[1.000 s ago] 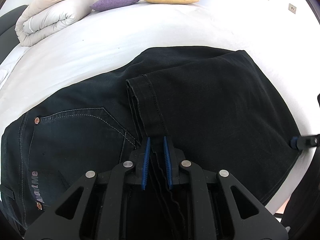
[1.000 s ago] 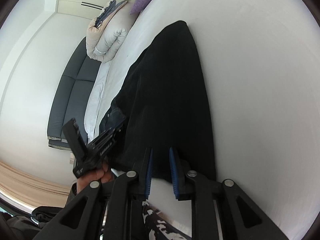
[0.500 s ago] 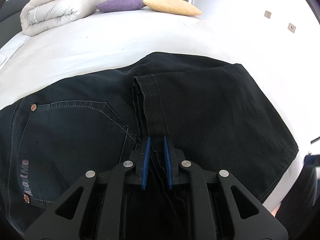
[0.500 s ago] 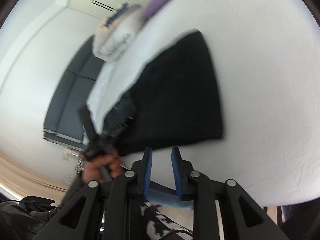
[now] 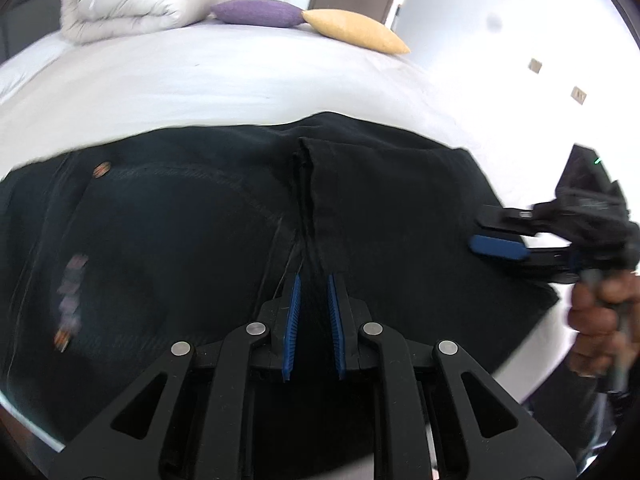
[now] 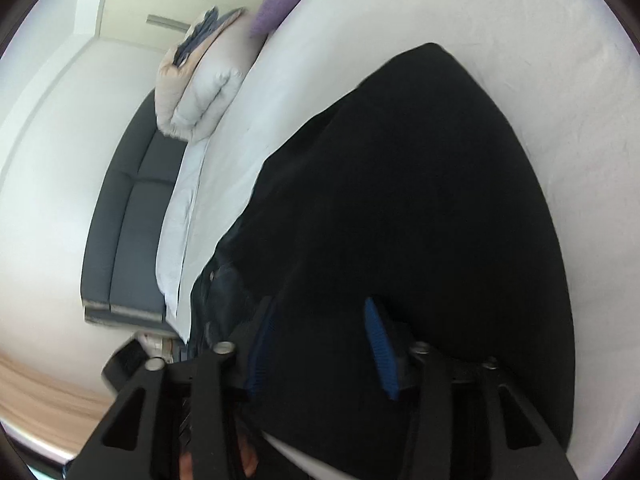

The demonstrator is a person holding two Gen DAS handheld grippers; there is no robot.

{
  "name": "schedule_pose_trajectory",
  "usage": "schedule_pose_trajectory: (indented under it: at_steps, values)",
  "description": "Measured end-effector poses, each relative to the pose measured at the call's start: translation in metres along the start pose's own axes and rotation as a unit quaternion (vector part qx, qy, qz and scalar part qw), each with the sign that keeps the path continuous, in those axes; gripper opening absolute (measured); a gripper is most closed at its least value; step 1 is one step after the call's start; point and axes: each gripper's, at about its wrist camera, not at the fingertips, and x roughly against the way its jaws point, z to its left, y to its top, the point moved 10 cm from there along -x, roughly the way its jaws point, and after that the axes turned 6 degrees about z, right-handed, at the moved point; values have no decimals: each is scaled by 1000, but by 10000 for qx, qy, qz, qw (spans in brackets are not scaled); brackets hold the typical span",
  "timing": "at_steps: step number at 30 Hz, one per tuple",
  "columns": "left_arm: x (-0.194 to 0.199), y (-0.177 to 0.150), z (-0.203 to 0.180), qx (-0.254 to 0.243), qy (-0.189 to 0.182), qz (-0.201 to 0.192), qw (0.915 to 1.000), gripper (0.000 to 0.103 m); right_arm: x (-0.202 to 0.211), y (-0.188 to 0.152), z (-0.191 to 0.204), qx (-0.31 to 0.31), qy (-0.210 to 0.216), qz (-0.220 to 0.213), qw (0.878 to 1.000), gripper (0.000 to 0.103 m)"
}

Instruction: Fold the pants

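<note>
black pants [image 5: 400, 208] clamped in left hand-held gripper [image 5: 314, 300]; right hand-held gripper [image 6: 320, 340] opening astride them.

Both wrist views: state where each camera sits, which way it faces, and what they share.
Left wrist view: rides the left tool, angled down across the bed toward the pillows; its fingers pinch the hem of the black pants; the right tool and the hand holding it show at right.
Right wrist view: rides the right tool, rolled sideways, looking along the pants toward the sofa; its jaws have just been opening and stand apart over the cloth.
Shared: pants, bed, purple pillow, rolled duvet.
</note>
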Motion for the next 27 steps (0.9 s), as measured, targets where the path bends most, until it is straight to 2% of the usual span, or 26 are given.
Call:
schedule_pose_trajectory:
  at_steps: [4, 7, 8, 9, 11, 12, 13, 14, 18, 20, 23, 27]
  values:
    - [50, -21, 28, 595, -379, -355, 9969, 14, 2, -1, 1, 90, 110, -211, 9997, 42]
    - [88, -34, 68, 1310, -535, -623, 9880, 19, 2, -3, 5, 298, 16, -304, 9991, 44]
    - [99, -36, 83, 1560, -551, -746, 9834, 32, 1, -3, 8, 310, 40, -352, 9989, 50]
    - [115, -41, 105, 1912, -581, -976, 9749, 65, 1, -3, 11, 323, 76, -382, 9987, 54]
    - [141, -49, 134, 2443, -575, -1456, 9570, 94, 0, -4, 20, 382, 98, -448, 9982, 70]
    - [157, -56, 154, 2817, -609, -1782, 9409, 95, -2, -4, 25, 465, 49, -472, 9978, 73]
    - [162, -60, 165, 3019, -663, -1858, 9327, 95, -4, -5, 28, 551, -30, -467, 9974, 78]
    - [164, -64, 175, 3206, -763, -1873, 9254, 95, -4, -7, 28, 612, -95, -461, 9970, 79]
    - [156, -82, 207, 4066, -1400, -1826, 8842, 95, -6, -11, 32, 696, -152, -426, 9966, 80]
    - [156, -81, 212, 4159, -1647, -1830, 8754, 95, -4, -10, 29, 639, -76, -419, 9970, 78]
    - [148, -80, 215, 4213, -1813, -1783, 8705, 95, -3, -10, 26, 525, -21, -411, 9978, 74]
    - [126, -82, 219, 4485, -2010, -1710, 8539, 92, -3, -11, 24, 554, -48, -403, 9976, 73]
